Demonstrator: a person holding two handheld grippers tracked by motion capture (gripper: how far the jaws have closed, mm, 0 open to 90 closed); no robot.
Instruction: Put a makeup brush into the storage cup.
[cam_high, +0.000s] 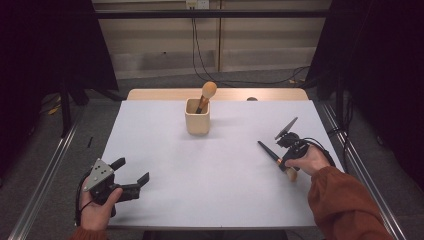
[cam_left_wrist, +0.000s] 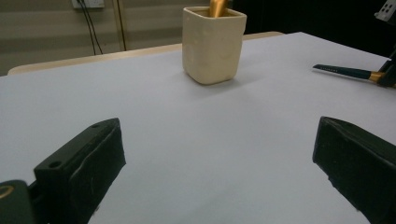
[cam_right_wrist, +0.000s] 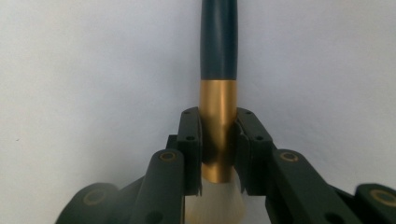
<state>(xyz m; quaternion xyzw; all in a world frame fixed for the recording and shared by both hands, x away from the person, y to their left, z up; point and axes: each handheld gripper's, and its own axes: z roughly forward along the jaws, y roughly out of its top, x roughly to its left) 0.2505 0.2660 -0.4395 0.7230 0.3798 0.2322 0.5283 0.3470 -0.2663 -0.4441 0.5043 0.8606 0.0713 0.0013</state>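
Right gripper (cam_right_wrist: 218, 154) clamps a makeup brush (cam_right_wrist: 218, 70) on the bench (cam_high: 200, 170)
Jaws pinch its gold band — left gripper (cam_high: 131, 176) gapes, holding nothing.

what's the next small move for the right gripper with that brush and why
Probably lift it straight up. The right gripper is shut on the gold band of the makeup brush, which lies on the white table. The beige cup already holding another brush looks like where it goes.
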